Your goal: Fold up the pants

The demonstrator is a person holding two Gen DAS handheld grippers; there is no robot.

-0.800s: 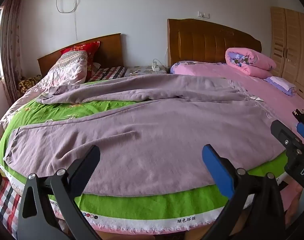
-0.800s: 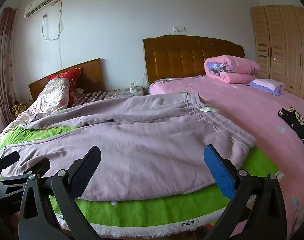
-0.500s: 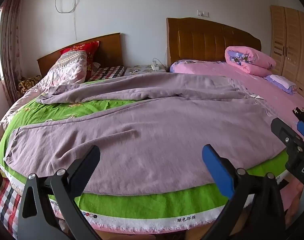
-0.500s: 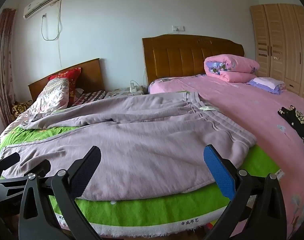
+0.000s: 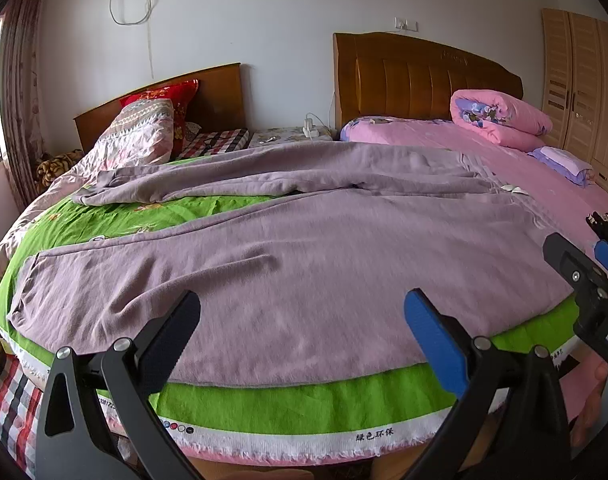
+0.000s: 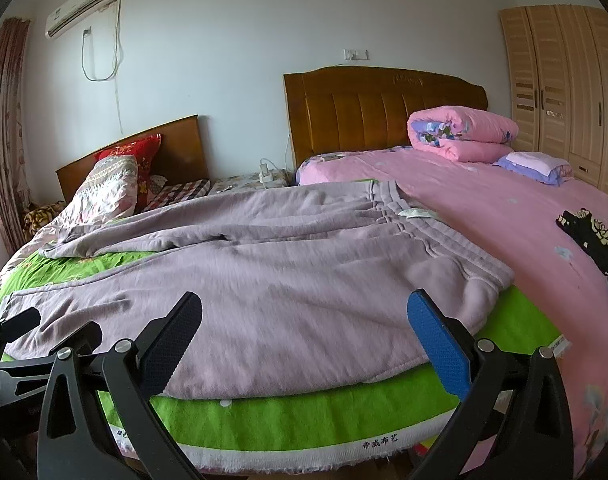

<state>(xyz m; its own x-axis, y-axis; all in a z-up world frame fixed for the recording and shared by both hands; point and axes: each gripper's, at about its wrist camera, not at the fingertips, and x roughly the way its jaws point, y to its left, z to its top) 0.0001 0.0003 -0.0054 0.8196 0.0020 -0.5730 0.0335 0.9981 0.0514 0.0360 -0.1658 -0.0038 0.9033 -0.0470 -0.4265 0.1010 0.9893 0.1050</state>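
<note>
Mauve pants (image 5: 288,256) lie spread flat across a green sheet (image 5: 304,404) on the bed, waistband (image 6: 416,220) to the right, both legs running left. The far leg (image 5: 208,184) is rumpled; the near leg ends in a cuff (image 5: 28,280) at the left. My left gripper (image 5: 302,322) hovers open above the near leg's front edge, nothing between its fingers. My right gripper (image 6: 304,322) is open too, above the hip part near the front edge, and also shows at the right rim of the left wrist view (image 5: 584,264).
The green sheet's white hem (image 6: 304,448) hangs over the bed's front edge. A folded pink quilt (image 6: 464,132) and a small lilac pillow (image 6: 540,164) sit at the back right on the pink bedspread (image 6: 524,232). Patterned pillows (image 5: 144,132) lie back left. A wardrobe (image 6: 568,80) stands right.
Both views have barely shifted; the grippers stay open in about the same place above the pants, and the pants lie unchanged.
</note>
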